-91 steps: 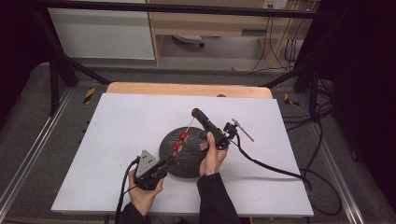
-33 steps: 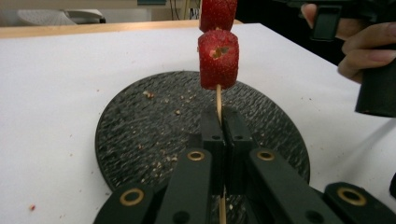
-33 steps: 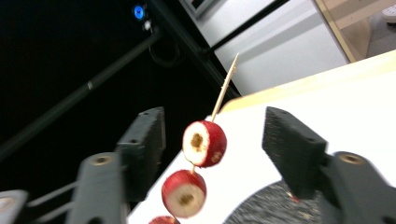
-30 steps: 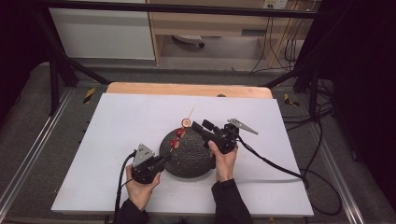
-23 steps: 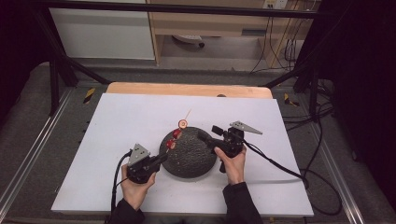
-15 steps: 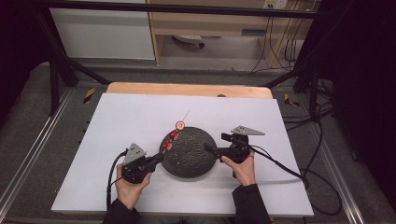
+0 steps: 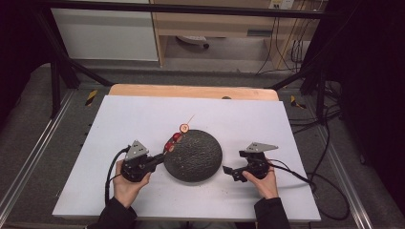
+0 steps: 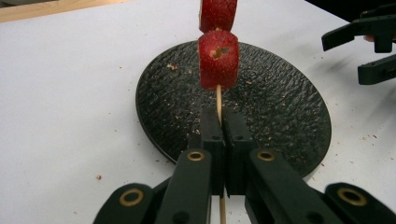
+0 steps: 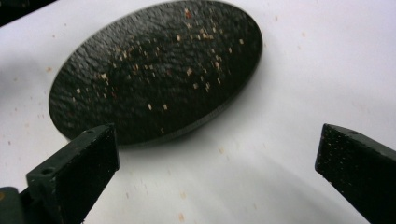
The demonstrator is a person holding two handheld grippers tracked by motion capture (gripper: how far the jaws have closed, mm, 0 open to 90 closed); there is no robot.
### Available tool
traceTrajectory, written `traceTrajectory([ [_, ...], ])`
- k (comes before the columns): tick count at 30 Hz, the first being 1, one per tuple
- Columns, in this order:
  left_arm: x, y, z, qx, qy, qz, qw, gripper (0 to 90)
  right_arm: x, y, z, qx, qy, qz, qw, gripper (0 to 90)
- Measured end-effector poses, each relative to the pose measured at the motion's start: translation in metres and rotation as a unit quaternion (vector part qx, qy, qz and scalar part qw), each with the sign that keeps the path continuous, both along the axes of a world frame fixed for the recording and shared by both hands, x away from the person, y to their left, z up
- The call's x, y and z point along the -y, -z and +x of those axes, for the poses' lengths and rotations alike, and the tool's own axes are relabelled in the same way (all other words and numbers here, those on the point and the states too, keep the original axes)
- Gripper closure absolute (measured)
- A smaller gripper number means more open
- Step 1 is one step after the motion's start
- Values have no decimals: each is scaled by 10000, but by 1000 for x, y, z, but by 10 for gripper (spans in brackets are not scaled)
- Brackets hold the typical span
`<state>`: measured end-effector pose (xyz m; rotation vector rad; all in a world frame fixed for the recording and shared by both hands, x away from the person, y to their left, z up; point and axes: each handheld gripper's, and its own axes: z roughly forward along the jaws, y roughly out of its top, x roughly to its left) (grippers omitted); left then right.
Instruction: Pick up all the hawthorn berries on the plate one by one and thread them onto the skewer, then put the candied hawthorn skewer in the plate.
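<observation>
A thin wooden skewer (image 8: 218,99) carries red strawberry pieces (image 8: 218,59), and my left gripper (image 8: 222,119) is shut on its lower end. In the high view the skewer (image 7: 190,118) slants up and away over the left rim of a round black plate (image 7: 200,157), with the fruit pieces (image 7: 174,140) strung near my left gripper (image 7: 160,160). My right gripper (image 7: 228,171) is just right of the plate, low over the table. Its jaws have just been opening and now stand wide with nothing between them. The right gripper view has the crumb-speckled plate (image 9: 154,70) ahead of the gripper (image 9: 219,154).
The plate rests on a white sheet (image 7: 133,119) covering a wooden table (image 7: 191,90). Small crumbs dot the sheet near the plate. Black cables (image 7: 305,176) trail from both grippers toward the near edge and off to the right.
My right gripper left the skewer, swung right and toward me off the plate, sank lower and opened wide. My left gripper drifted slightly left, still gripping the skewer.
</observation>
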<state>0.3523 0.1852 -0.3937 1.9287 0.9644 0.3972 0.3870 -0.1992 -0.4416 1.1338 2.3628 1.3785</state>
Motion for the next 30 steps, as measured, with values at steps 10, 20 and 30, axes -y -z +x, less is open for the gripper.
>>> traceTrajectory([
  [10, 13, -7, 11, -158, 110, 196, 9996, 885, 25, 11, -10, -72, 24, -181, 9998, 6],
  [20, 33, -2, 21, -395, 219, 431, 9980, 886, 40, 16, -16, -154, 108, -276, 9994, 6],
  [30, 55, 16, 28, -671, 257, 843, 9938, 885, 48, 17, -21, -161, 169, -208, 9995, 6],
])
